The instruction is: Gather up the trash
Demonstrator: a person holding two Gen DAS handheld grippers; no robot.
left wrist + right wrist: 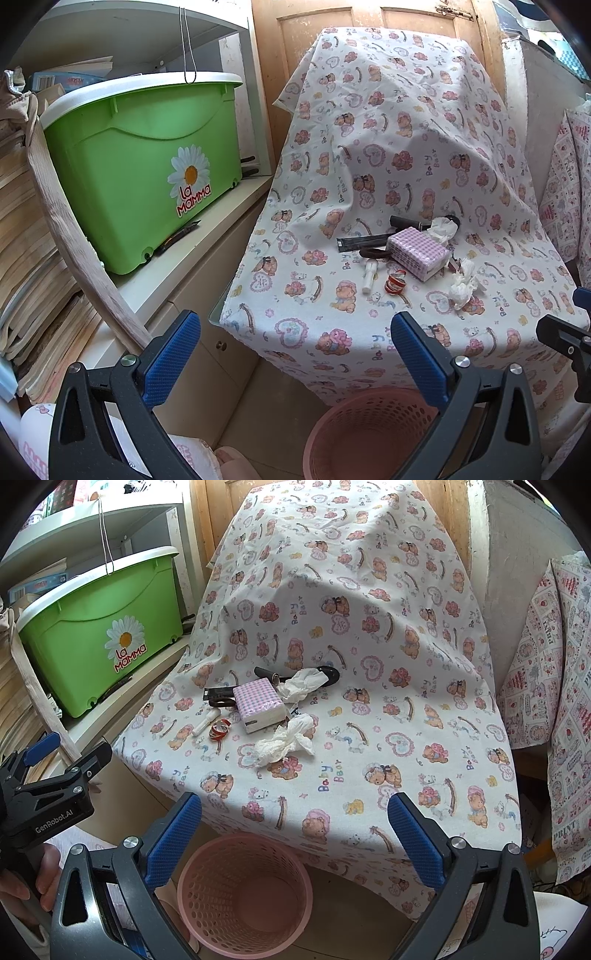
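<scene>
Broadly, I'm looking at a surface [369,738] draped in a bear-print cloth that climbs up over something tall at the back, against a wooden door [332,22]. To its left a white cabinet carries a green lidded bin [147,155] with a daisy sticker, and stacks of paper stand beyond that. On the floor at the surface's front edge stands a pink perforated basket [243,893], and it looks empty.

The clutter sits near the surface's left edge. A pink-checked packet [260,703] lies in the middle of it, with one crumpled tissue [286,740] just in front of it and a second tissue [303,683] behind, lying over a dark strap. Left of the packet are a black flat wrapper [360,242], a small white tube [205,722] and a red-and-white curl of ribbon [219,733].

My right gripper [294,834] hangs above the basket, jaws spread wide and holding nothing. My left gripper [295,354] is likewise spread and empty.

Only the right view shows the left gripper from outside, with a hand [22,882] on its handle. Only the left view shows the cabinet's door knob [221,345].
</scene>
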